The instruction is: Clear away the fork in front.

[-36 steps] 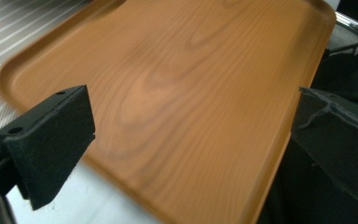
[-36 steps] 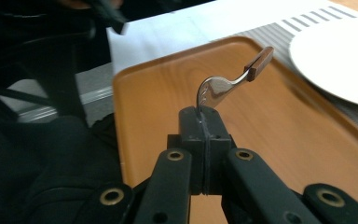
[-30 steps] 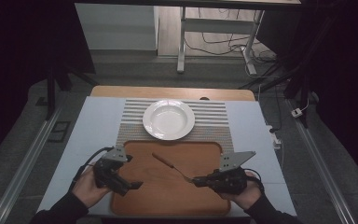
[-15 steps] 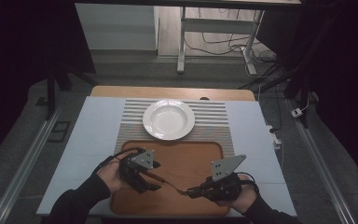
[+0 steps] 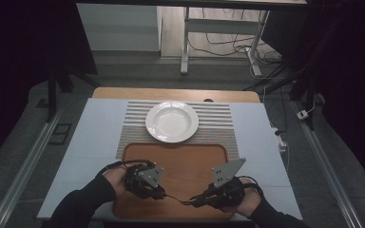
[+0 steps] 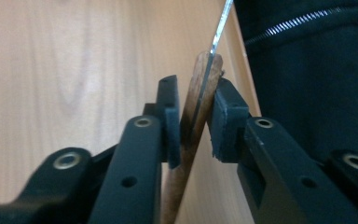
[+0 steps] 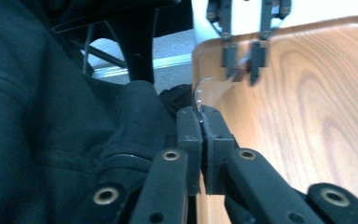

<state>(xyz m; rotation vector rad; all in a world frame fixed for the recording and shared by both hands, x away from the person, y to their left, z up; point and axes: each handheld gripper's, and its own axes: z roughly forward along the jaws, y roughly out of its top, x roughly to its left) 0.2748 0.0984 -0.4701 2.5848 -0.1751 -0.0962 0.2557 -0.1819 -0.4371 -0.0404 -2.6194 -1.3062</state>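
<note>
**Handing the utensil from right to left**

Nearest me, over the front edge of the tray (image 5: 180, 161), I have a thin utensil (image 5: 176, 198) spanning the gap between both grippers. The right gripper (image 5: 196, 203) is pinched tight on its metal end; the right gripper view shows the jaws nearly meeting around a curved strip of bright metal (image 7: 199, 93). The left gripper (image 5: 160, 194) has just been closing, with the wooden handle (image 6: 193, 116) standing between its pads (image 6: 170, 119). In the left gripper view the pads sit against the wood on both sides, so I judge the grip made or all but made.

I read this as the handover step: both ends held, utensil low over the tray. Next I would confirm the left grip is firm, then ease the right jaws apart without tugging the metal end sideways.

The high view gives me layout but reduces the utensil to a dark line; only the gripper views tell wood from metal. The right gripper view also catches the left gripper (image 7: 243, 70) farther off, on the handle.

Beyond the tray, a white plate (image 5: 172, 121) sits on a striped mat (image 5: 218, 118), untouched.
</note>
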